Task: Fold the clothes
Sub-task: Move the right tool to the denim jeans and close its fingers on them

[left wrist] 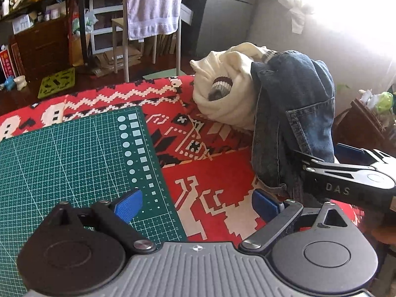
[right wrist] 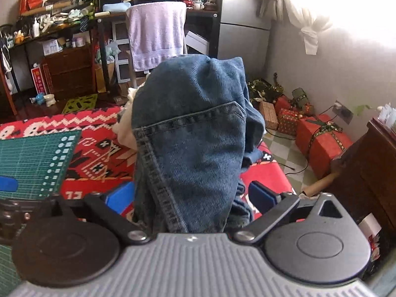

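A heap of blue jeans point(left wrist: 292, 113) lies at the right side of the red patterned cloth point(left wrist: 210, 173) on the table. A bunched cream garment point(left wrist: 222, 94) with a striped sock point(left wrist: 220, 87) tucked in it sits just behind them. My left gripper point(left wrist: 198, 205) is open over the cloth beside the green cutting mat point(left wrist: 69, 158), holding nothing. My right gripper point(right wrist: 191, 195) is open, pushed up against the jeans point(right wrist: 193, 128), so denim fills the gap between its wide-apart blue pads point(right wrist: 262, 195). From the left wrist view the right gripper point(left wrist: 329, 156) reaches in from the right.
A chair draped with a lilac towel point(left wrist: 153, 5) stands beyond the table's far edge. Cluttered shelves point(right wrist: 61, 19) line the back wall. Wrapped gift boxes point(right wrist: 319, 138) sit on the floor at right, by a dark wooden cabinet point(right wrist: 371, 168).
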`<action>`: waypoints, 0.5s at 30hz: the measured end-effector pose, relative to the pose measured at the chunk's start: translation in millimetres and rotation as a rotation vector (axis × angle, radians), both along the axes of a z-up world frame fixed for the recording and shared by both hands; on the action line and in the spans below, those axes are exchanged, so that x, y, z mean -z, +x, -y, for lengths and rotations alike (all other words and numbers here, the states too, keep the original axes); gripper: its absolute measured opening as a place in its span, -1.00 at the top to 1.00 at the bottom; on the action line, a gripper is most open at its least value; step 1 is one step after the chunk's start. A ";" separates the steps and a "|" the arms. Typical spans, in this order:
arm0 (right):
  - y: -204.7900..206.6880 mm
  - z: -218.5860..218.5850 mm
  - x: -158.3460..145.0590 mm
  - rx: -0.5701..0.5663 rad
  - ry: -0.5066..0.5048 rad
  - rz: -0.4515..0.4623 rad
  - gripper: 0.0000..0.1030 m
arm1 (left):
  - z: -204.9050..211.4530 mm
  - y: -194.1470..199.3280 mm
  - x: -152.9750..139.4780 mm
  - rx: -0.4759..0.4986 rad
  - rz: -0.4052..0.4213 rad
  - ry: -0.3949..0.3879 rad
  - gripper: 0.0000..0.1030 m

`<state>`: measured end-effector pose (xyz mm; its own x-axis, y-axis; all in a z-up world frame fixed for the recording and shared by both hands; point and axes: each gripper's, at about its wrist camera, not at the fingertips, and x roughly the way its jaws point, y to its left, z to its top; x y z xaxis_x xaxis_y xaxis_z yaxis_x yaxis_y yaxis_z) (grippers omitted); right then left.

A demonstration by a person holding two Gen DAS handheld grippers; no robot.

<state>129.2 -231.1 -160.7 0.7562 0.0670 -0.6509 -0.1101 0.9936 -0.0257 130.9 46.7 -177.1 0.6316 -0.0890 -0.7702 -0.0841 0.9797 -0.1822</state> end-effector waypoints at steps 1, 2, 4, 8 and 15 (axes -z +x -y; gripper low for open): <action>3.9 -0.8 2.0 -0.002 0.001 0.000 -0.89 | -1.1 0.9 0.2 -0.003 -0.002 -0.009 -0.86; 7.9 -1.7 3.9 -0.004 0.002 0.001 -0.88 | -2.2 1.7 0.3 -0.005 -0.003 -0.019 -0.86; 16.6 -4.3 8.6 -0.011 -0.018 -0.002 -0.87 | -4.4 3.3 0.1 -0.011 -0.005 -0.035 -0.86; 29.1 -8.2 15.2 -0.022 -0.026 0.000 -0.83 | -7.8 2.3 -2.5 -0.016 0.002 -0.045 -0.78; 22.3 -21.5 13.1 -0.052 -0.032 0.039 0.00 | -12.5 -9.9 -10.7 0.002 0.016 -0.043 -0.64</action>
